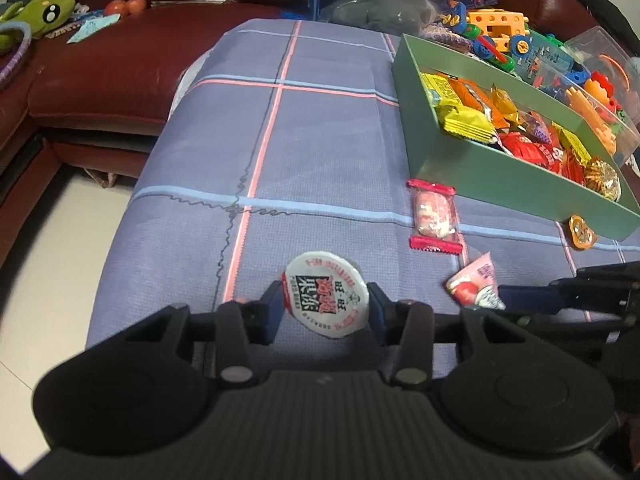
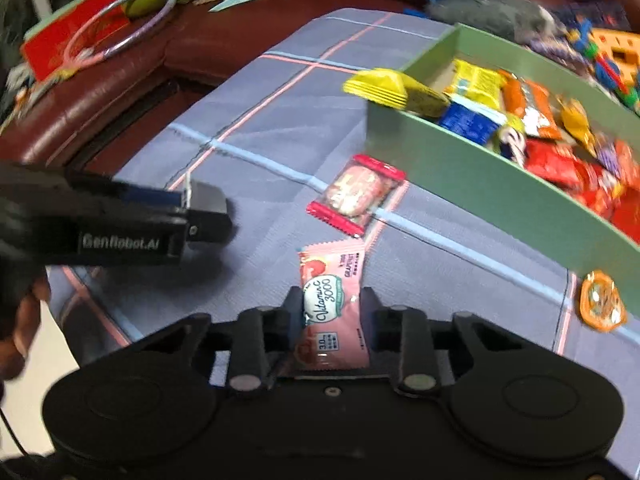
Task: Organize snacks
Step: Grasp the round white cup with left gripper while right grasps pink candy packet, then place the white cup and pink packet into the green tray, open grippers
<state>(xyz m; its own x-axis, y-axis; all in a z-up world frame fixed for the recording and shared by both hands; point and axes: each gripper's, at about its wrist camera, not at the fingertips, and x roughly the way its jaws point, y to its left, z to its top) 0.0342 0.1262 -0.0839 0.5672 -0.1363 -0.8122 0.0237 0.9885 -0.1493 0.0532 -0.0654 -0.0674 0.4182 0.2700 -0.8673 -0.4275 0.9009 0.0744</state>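
Observation:
My left gripper point(image 1: 325, 298) is shut on a round jelly cup point(image 1: 324, 308) with a white printed lid, low over the blue checked tablecloth point(image 1: 320, 140). My right gripper point(image 2: 332, 306) is shut on a pink Vitamin C sachet point(image 2: 334, 280), which also shows in the left wrist view point(image 1: 476, 288). A clear snack pack with red ends point(image 1: 434, 216) point(image 2: 356, 194) and a small orange jelly point(image 1: 582, 232) point(image 2: 602, 300) lie on the cloth beside the green box point(image 1: 436, 148) point(image 2: 480, 188). The box holds several wrapped snacks.
A dark red sofa point(image 1: 100, 92) runs along the table's left and far sides, with a green plush toy point(image 1: 44, 12) and a hoop point(image 2: 132, 24) on it. Plastic building toys point(image 1: 520, 36) crowd the space behind the box. The white floor point(image 1: 48, 260) lies past the table's left edge.

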